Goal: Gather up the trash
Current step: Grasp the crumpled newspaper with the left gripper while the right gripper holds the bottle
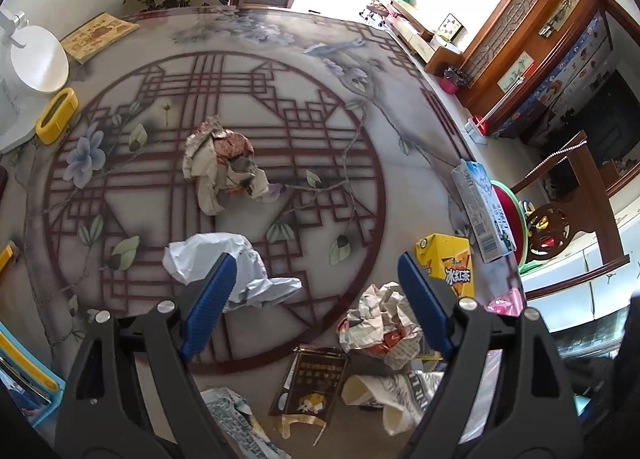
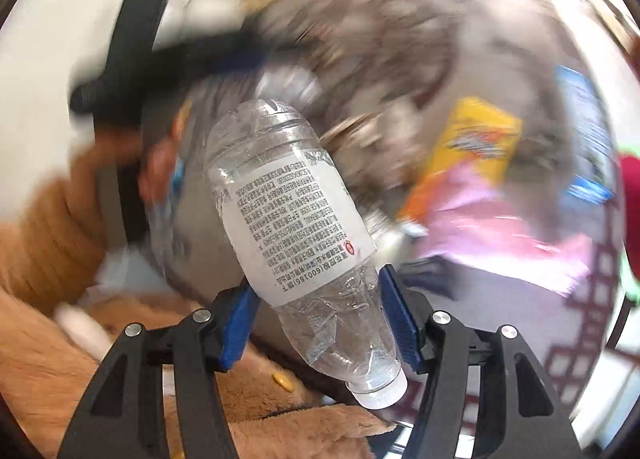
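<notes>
bottle caught in the right gripper, left gripper wide over the paper mess

the big round table (image 1: 280, 43) is wearing a cloth with red lines and painted flowers, and trash is lying all over it. the left gripper (image 1: 316, 275) is hanging over the near part of the table with its blue fingers (image 1: 210, 299) spread wide and nothing between them.

the right gripper (image 2: 316, 299) is squeezing a clear plastic bottle (image 2: 296, 219) between its blue pads, low on the bottle's body, just under the white label with small print. the bottle is looking empty and crumpled, with dents near its neck. its white cap (image 2: 380, 389) is pointing down toward the camera, and its bottom end is pointing up and away, leaning a little to the left. so its long side is running from low right to high left. everything behind it is blurring. a fuzzy brown sleeve (image 2: 48, 243) is showing at the left.

on the table, a crumpled newspaper ball (image 1: 222, 163) is sitting in the middle. a white crumpled bag (image 1: 224, 263) is lying just under the left finger. another paper wad (image 1: 380, 323) is lying near the right finger. a yellow drink carton (image 1: 446, 259) is standing beside it, and a white and blue milk carton (image 1: 480, 211) is leaning at the table's edge. a dark flat packet (image 1: 312, 383) is lying near the front.
</notes>
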Available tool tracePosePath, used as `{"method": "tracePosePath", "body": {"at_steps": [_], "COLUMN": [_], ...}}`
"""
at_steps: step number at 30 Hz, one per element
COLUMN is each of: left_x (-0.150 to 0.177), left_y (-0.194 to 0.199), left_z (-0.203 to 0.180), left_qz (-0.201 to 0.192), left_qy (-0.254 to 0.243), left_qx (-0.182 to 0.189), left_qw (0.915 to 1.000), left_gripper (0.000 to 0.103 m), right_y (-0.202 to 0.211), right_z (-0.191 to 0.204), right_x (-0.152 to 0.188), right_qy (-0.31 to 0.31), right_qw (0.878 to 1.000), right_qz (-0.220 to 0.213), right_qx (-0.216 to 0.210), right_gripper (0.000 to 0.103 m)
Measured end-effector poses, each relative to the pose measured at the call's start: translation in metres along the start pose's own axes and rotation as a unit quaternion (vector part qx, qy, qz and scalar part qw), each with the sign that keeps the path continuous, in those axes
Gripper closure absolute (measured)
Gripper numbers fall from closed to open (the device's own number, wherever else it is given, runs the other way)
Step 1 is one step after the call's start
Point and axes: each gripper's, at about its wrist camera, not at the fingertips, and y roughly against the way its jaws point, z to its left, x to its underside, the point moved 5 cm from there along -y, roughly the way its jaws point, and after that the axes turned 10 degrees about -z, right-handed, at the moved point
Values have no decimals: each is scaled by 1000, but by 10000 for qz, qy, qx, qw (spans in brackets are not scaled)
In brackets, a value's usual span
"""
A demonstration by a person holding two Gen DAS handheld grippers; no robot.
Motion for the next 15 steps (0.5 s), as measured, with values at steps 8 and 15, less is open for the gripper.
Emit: {"method": "tracePosePath", "body": {"at_steps": [8,15], "left_x": [35,61], "left_y": [-30,-61], "left_z": [-39,-47], "left_qz": [647,1167], "left_qy": [-607,-690], "left_qx": [291,283], "left_qw": [9956,9904], "left_gripper": [23,23], "right_y": [76,74], "right_z": [-70,-69], "right_x": [-38,-34], "right_qy": [-1729,-1873], "right_qw": [9663,9631], "right_qz": [-1803,-1808], "right_qx": [613,681], "right_gripper": [45,45]}}
